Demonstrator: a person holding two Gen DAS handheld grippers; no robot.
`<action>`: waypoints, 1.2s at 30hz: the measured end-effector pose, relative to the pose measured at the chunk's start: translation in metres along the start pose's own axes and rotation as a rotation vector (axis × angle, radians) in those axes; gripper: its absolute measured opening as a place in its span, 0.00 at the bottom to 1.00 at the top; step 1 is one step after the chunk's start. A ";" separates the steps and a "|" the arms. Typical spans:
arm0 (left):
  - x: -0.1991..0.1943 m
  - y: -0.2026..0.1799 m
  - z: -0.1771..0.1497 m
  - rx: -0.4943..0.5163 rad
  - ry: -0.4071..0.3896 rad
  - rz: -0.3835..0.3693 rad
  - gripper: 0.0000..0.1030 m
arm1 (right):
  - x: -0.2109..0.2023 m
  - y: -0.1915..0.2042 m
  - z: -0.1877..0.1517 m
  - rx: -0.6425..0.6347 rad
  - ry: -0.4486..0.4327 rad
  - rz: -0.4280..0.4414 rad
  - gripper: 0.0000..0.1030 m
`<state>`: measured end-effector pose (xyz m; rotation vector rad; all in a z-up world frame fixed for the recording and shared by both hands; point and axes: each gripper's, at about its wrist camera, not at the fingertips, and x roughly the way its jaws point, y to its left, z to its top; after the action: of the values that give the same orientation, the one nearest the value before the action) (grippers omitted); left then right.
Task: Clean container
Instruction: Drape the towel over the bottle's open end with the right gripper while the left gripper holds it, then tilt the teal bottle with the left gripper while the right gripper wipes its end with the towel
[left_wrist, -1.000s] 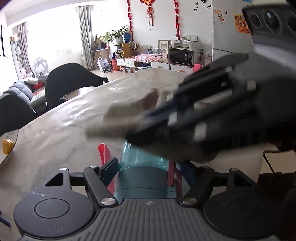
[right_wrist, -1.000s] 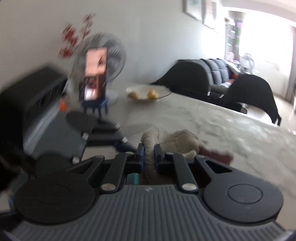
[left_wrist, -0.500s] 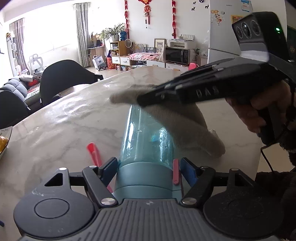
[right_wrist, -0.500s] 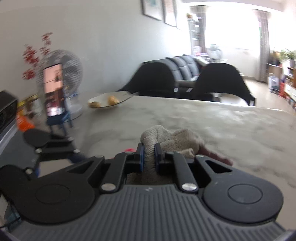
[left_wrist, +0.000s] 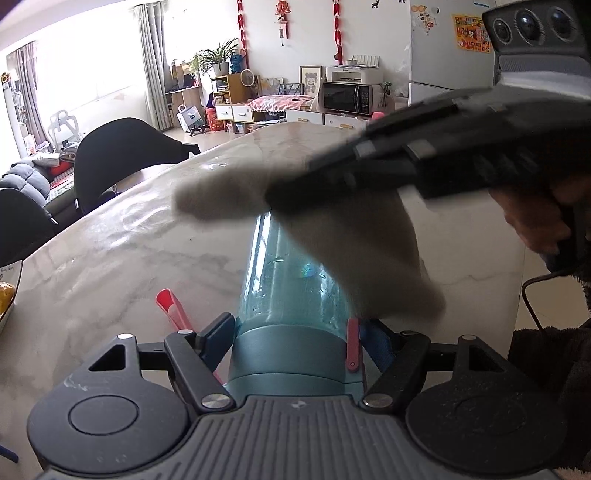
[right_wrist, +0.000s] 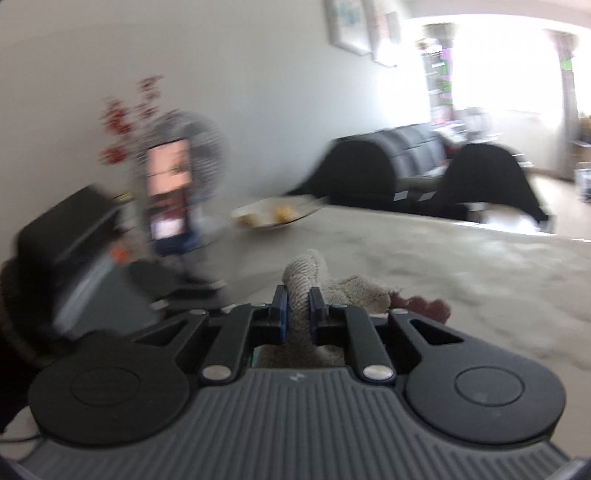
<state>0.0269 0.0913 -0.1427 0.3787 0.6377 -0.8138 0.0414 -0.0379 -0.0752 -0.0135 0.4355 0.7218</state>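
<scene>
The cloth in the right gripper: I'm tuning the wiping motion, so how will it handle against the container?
Probably floppy: the cloth droops from the right gripper over the teal container. Its looped weave looks soft, likely conforming. It seems light, so may flap.

left gripper (left_wrist: 295, 332) clamping both fingers around the teal container (left_wrist: 291, 295), right gripper (right_wrist: 298, 310) pinching the beige cloth (right_wrist: 306, 273) above that container, a hand (left_wrist: 532, 218) gripping the right tool's handle

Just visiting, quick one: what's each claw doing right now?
Left claw: closed on the translucent teal plastic container.
Right claw: closed on the beige knitted cloth.
</scene>
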 end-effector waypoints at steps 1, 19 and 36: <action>0.000 0.000 0.000 -0.001 0.000 -0.001 0.74 | 0.004 0.004 -0.002 -0.019 0.021 0.025 0.11; 0.007 -0.001 -0.008 -0.031 0.003 -0.013 0.74 | 0.008 -0.013 -0.014 0.023 0.001 -0.160 0.11; 0.021 -0.001 -0.039 0.022 -0.062 0.148 1.00 | 0.005 -0.007 -0.018 0.034 -0.014 -0.265 0.12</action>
<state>0.0218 0.1003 -0.1859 0.4145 0.5367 -0.6888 0.0427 -0.0429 -0.0947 -0.0336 0.4234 0.4533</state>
